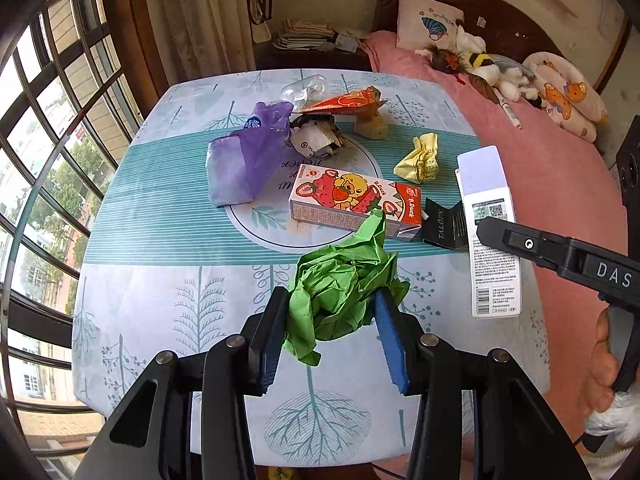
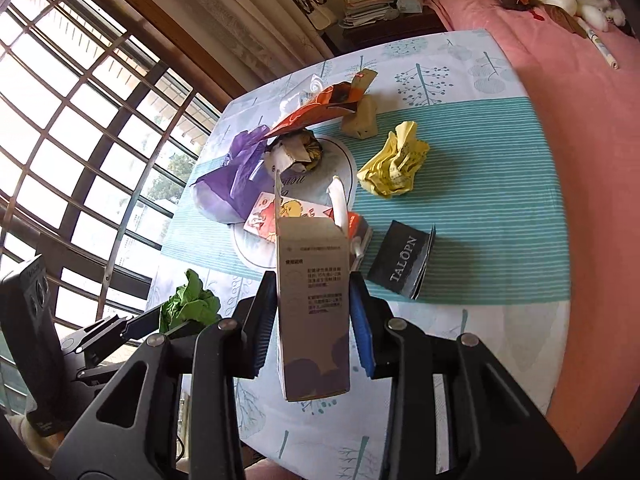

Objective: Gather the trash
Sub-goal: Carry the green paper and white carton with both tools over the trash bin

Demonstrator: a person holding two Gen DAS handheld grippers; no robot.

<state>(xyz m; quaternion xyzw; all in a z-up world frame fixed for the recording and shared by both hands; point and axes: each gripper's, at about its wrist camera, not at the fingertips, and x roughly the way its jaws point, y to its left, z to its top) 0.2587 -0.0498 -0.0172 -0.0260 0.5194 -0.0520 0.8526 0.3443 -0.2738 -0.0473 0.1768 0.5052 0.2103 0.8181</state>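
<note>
My left gripper (image 1: 330,302) is shut on a crumpled green paper ball (image 1: 344,280), lifted above the table (image 1: 160,312). My right gripper (image 2: 314,294) is shut on an open white and purple carton (image 2: 312,300), held upright over the table; the same carton (image 1: 490,232) shows at the right of the left wrist view. Still lying on the cloth are a strawberry drink box (image 1: 352,200), a yellow paper ball (image 1: 420,158), a purple plastic bag (image 1: 248,156), an orange wrapper (image 1: 348,102), crumpled paper scraps (image 1: 316,138) and a black TALOPN leaflet (image 2: 402,264).
A pink bed (image 1: 540,168) with a pillow and plush toys runs along the table's right side. A barred window (image 1: 48,160) curves along the left. A dark nightstand (image 1: 312,54) with stacked papers stands behind the table. A tan lump (image 1: 372,128) lies by the orange wrapper.
</note>
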